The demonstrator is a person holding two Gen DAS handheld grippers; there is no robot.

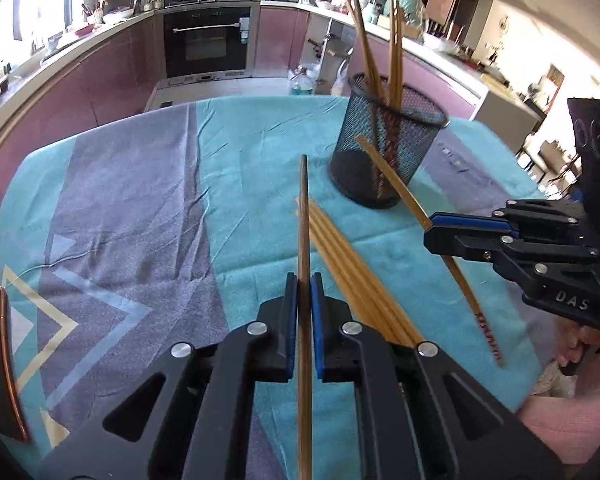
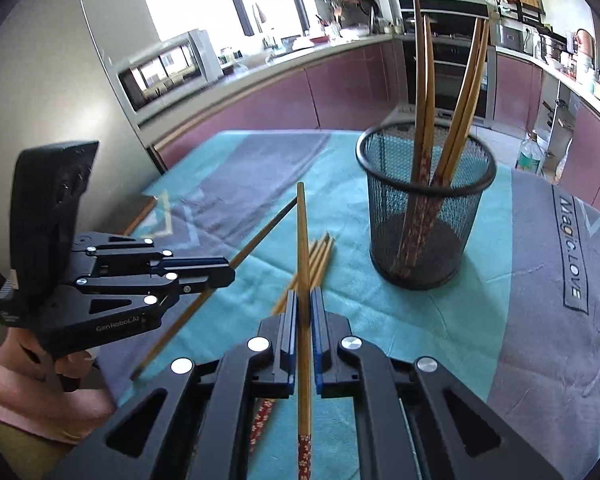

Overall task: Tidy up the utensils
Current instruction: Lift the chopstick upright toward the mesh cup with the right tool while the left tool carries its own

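My left gripper [image 1: 304, 280] is shut on one wooden chopstick [image 1: 303, 208] that runs straight out between its blue pads, lifted off the cloth. My right gripper [image 2: 304, 296] is likewise shut on a chopstick [image 2: 301, 232] with a red patterned end. Each gripper shows in the other's view: the right gripper [image 1: 432, 232] at the right, the left gripper [image 2: 228, 272] at the left. A black mesh cup [image 1: 388, 152] [image 2: 424, 208] stands just beyond, with several chopsticks upright in it. Several loose chopsticks [image 1: 360, 280] [image 2: 320, 256] lie on the cloth between the grippers.
A teal and grey tablecloth [image 1: 140, 200] [image 2: 500, 280] covers the table. A dark board with a wooden edge [image 1: 0, 360] lies at its left edge. A hand in a pink sleeve [image 2: 28, 384] holds the left gripper. Kitchen counters and an oven stand beyond the table.
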